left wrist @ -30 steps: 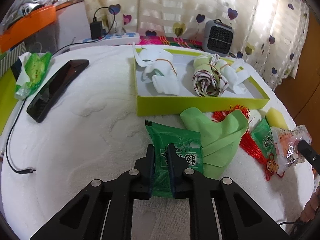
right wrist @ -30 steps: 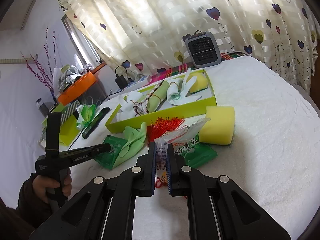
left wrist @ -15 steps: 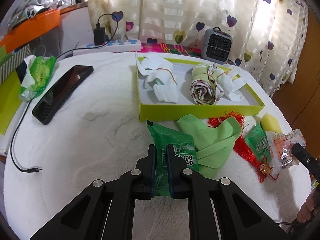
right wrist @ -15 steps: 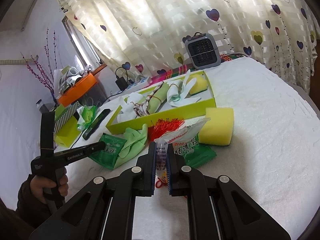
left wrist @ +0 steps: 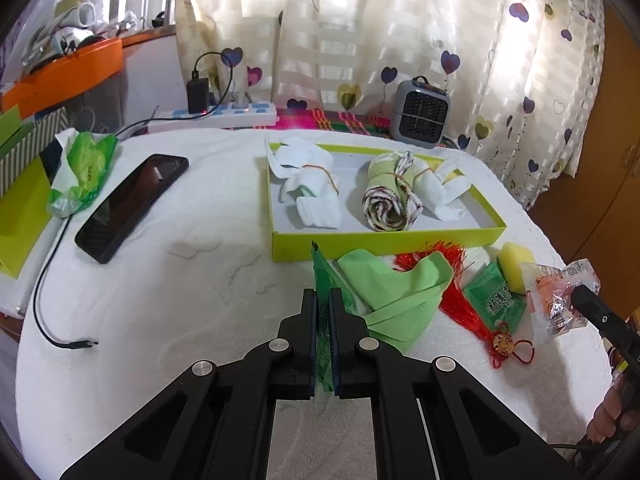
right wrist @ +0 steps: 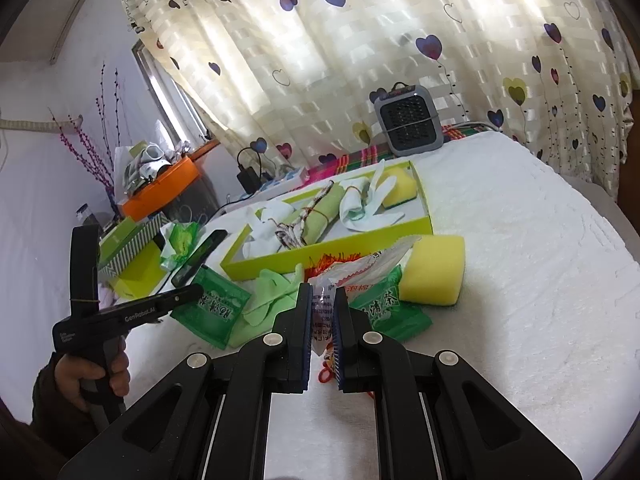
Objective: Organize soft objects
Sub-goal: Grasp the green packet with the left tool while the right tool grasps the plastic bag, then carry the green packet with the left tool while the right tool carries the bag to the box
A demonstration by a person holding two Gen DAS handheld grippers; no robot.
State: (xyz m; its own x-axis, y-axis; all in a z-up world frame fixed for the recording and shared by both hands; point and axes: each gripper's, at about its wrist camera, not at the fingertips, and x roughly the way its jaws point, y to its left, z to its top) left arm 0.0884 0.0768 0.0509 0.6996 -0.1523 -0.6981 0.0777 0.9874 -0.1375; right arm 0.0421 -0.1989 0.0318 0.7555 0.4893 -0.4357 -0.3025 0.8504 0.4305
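Observation:
My left gripper has its jaws closing tight on a green tea packet, which stands edge-on between the pads, lifted off the white bedspread. In the right wrist view that green tea packet hangs from the left gripper. My right gripper is shut on a clear snack packet with red print. Between the grippers lie a green cloth, a red tassel, a second green packet and a yellow sponge. Behind them the yellow-green box holds rolled white socks and a rolled cloth.
A black phone and a green tissue pack lie on the bed at the left, with a loose cable near the edge. A power strip and a small grey heater stand behind the box.
The left gripper has risen with the green packet, which went from lying flat to standing edge-on between the jaws. The right gripper has kept still with its clear packet.

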